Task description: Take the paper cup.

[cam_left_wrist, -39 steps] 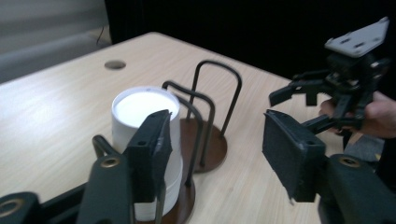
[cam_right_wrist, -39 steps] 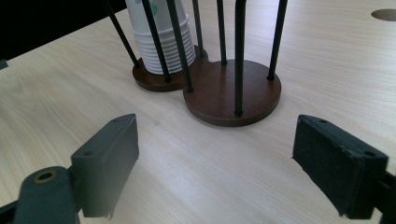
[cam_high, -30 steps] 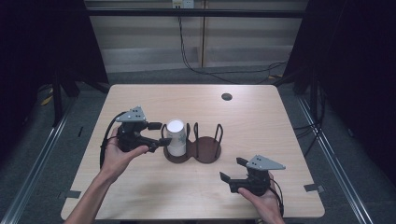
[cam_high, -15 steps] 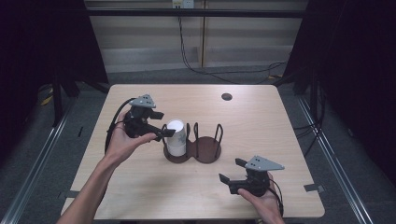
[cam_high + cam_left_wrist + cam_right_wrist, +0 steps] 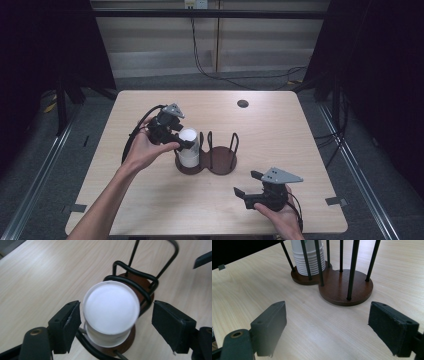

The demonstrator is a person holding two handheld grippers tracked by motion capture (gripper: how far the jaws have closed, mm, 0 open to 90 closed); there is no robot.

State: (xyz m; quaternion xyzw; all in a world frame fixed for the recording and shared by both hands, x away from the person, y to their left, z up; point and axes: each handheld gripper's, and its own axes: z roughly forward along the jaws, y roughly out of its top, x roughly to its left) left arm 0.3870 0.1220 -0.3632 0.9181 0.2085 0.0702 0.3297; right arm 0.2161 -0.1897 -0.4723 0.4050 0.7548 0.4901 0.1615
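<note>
Left gripper [image 5: 186, 141] held just above the stack of white cups [image 5: 188, 148], jaws spread to either side of the topmost cup, seen from the top in the left gripper view [image 5: 111, 307]; left pad [image 5: 72, 322] close beside the cup wall, right pad [image 5: 172, 325] standing clear with a gap, so no pinch; jaws just closing a little after opening wider, cup between them and not pressed. Stack seated upright in the left ring of the brown wooden cup holder [image 5: 222, 165], hemmed by black wire posts [image 5: 233, 144], the right ring bare. Holder near the middle of the light wooden table [image 5: 300, 140]. Left hand [image 5: 142, 150] wrapped round the gripper body, cable looping from it toward the table's left side. Right gripper [image 5: 245, 185] low over the table's near right corner, well apart from the holder, jaws spread wide with nothing between them; in the right gripper view, both pads open over bare wood, holder base [image 5: 342, 287] and ribbed cup stack [image 5: 308, 257] beyond. Right hand [image 5: 280, 215] underneath, at the table's near edge. Small dark round disc [image 5: 243, 103] flat on the far part of the table, well away from everything else.
</note>
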